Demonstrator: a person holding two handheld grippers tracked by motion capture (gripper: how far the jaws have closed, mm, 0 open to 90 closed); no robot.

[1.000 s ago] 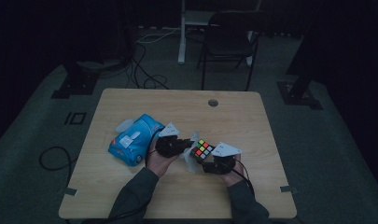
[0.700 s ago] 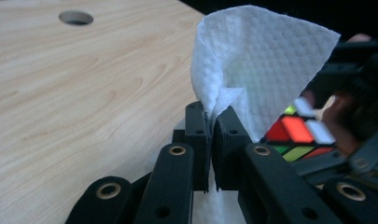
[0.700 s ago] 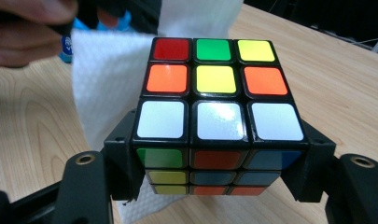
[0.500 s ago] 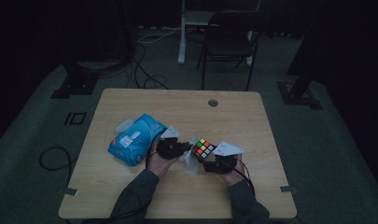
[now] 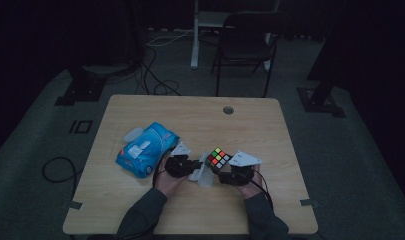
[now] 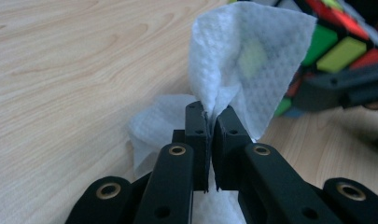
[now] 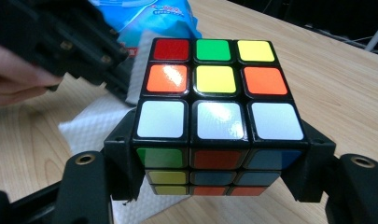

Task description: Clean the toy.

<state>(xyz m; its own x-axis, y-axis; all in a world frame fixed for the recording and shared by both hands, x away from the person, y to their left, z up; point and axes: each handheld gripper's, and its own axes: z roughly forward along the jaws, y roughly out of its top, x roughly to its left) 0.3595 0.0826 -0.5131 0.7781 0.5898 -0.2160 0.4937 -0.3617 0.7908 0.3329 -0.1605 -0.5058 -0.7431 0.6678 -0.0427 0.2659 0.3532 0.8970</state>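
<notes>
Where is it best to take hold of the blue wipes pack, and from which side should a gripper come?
Probably across the narrow width of the wipes pack, near its middle, coming from above. It lies flat on the table and slanted, so the jaws should turn to match. It looks soft, and the white flap on top is better avoided.

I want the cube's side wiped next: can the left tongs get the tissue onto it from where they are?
Probably yes. The left tongs pinch the tissue right beside the cube, which the right tongs clamp clear of the table; nothing stands between.
</notes>
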